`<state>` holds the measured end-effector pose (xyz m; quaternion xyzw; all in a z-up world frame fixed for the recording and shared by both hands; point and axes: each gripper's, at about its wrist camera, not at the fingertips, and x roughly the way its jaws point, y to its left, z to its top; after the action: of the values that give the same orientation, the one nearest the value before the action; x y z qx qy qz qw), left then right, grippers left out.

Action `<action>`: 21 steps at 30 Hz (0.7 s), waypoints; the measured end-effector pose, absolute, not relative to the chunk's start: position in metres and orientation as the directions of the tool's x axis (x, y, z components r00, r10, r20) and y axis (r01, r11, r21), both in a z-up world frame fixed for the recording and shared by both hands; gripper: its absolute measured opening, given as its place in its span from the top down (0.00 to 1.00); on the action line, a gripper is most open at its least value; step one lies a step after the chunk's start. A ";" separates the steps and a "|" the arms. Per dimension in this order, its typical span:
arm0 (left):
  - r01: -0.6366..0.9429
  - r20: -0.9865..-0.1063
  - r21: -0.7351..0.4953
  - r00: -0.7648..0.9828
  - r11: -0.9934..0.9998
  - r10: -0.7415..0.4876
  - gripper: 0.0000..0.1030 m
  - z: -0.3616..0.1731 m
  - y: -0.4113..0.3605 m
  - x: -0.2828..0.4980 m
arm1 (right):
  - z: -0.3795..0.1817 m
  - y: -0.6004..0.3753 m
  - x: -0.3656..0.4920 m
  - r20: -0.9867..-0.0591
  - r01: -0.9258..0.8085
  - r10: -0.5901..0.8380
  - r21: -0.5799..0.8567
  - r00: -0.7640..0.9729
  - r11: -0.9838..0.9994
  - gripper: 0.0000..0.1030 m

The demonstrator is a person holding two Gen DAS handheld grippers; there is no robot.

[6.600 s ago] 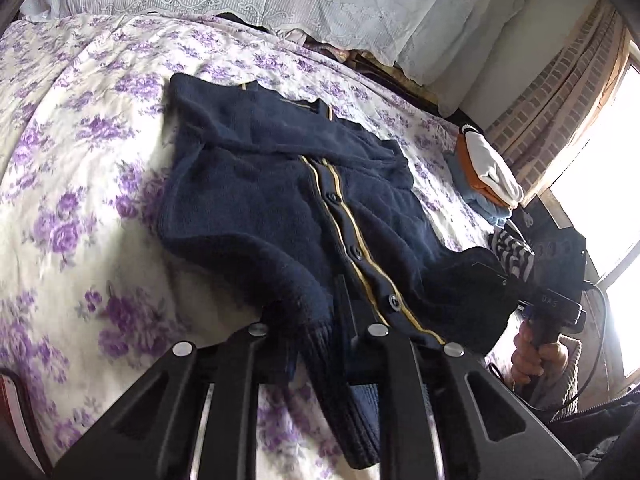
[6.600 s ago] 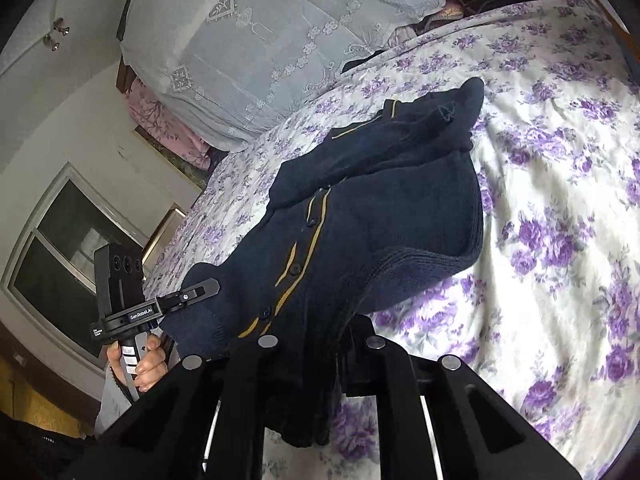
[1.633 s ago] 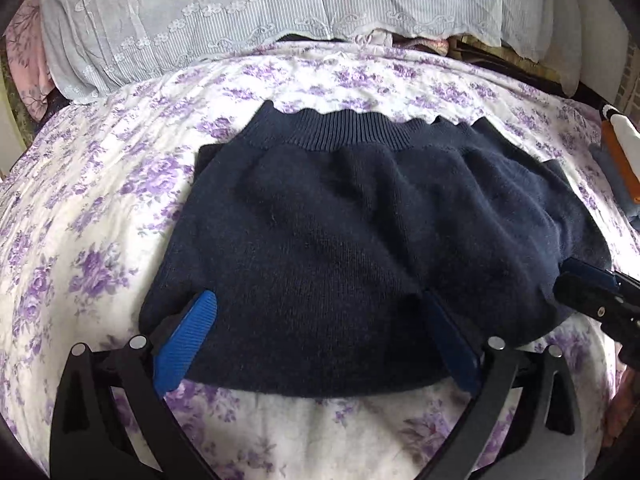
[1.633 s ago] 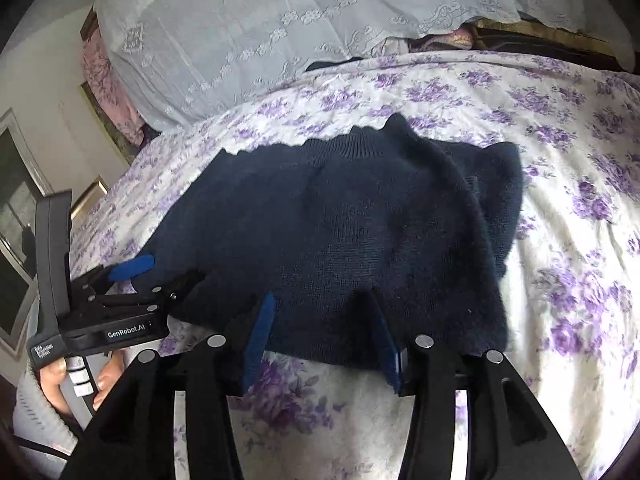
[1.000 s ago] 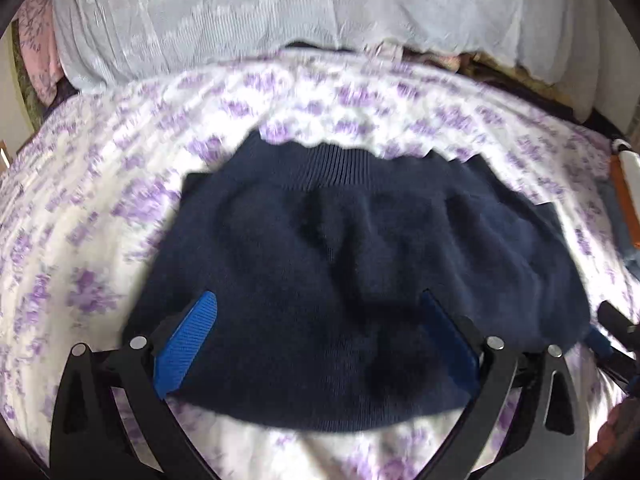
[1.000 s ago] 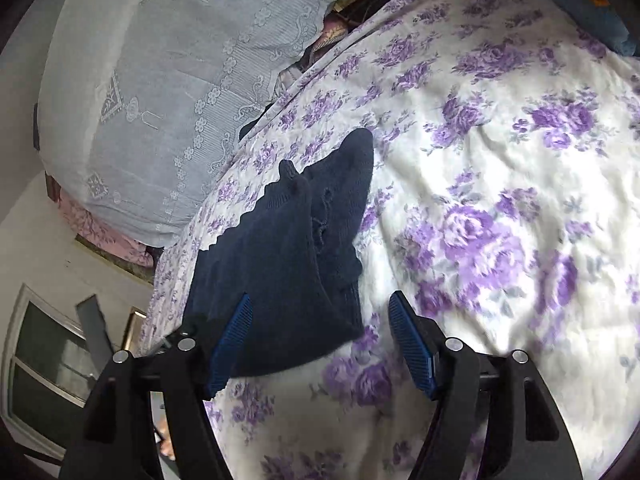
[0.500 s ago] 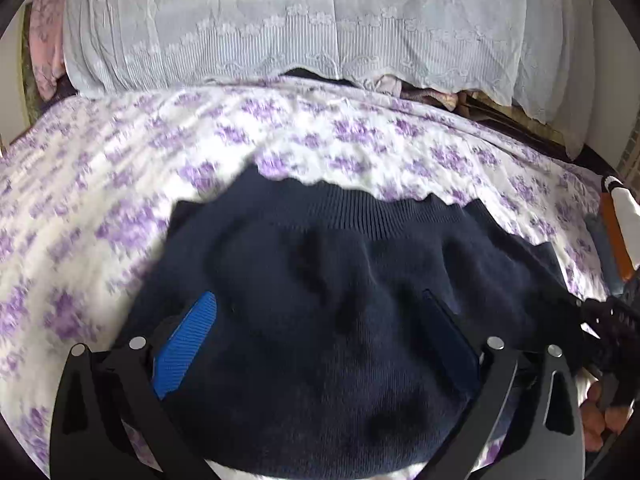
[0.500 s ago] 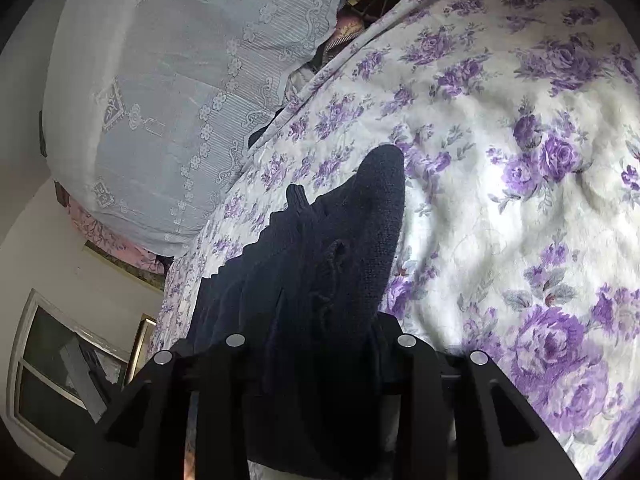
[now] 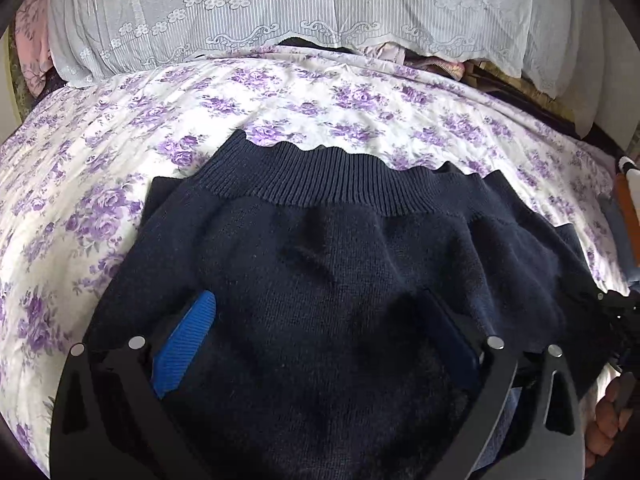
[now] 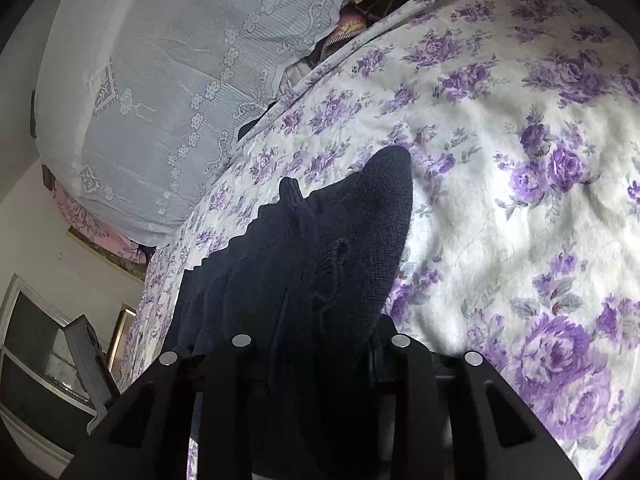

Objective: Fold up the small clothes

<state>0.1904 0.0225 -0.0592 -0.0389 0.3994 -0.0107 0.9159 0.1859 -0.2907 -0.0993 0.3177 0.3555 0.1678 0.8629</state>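
Floral bedsheet point(image 9: 120, 152) bears a folded navy knit sweater point(image 9: 340, 264).

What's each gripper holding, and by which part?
Right gripper, its jaws just closing, pinches the navy sweater at its side edge. Left gripper is open, holding nothing.

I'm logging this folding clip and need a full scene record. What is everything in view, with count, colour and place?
sweater: one, navy knit, folded on the bed, ribbed hem toward the pillows.
bedsheet: one, white with purple flowers, under the sweater.
lace cover: one, pale grey-white, draped over the bedding at the head of the bed.
folded clothes: small stack, orange, white and grey, at the bed's right edge.
left tool: one, black with blue pads, open over the sweater's near edge.
right tool: one, black, jaws just closed on the sweater's right side.
hand: one, holding the right tool's handle.
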 end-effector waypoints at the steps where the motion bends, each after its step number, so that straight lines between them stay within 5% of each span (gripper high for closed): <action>1: -0.014 -0.728 -0.088 0.683 0.996 -0.055 0.05 -0.058 0.026 0.188 | -0.095 -0.288 0.184 -0.512 -0.064 0.501 0.652 0.697 0.756 0.73; 9: -0.076 -0.715 -0.033 0.698 0.997 0.029 0.05 -0.044 0.049 0.173 | -0.056 -0.265 0.176 -0.523 -0.075 0.425 0.563 0.738 0.823 0.75; 13: 0.004 -0.723 -0.175 0.678 0.984 -0.132 0.05 -0.035 0.046 0.186 | -0.038 -0.252 0.169 -0.507 -0.096 0.409 0.533 0.759 0.840 0.75; 21: 0.107 -0.749 -0.179 0.630 0.978 -0.206 0.05 -0.006 -0.005 0.238 | -0.005 -0.217 0.154 -0.502 -0.197 0.408 0.421 0.763 0.886 0.76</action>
<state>0.2376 -0.0054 -0.0056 -0.0587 0.4212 -0.0867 0.9009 0.1540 -0.2168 -0.0051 0.1741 0.3029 0.1641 0.9225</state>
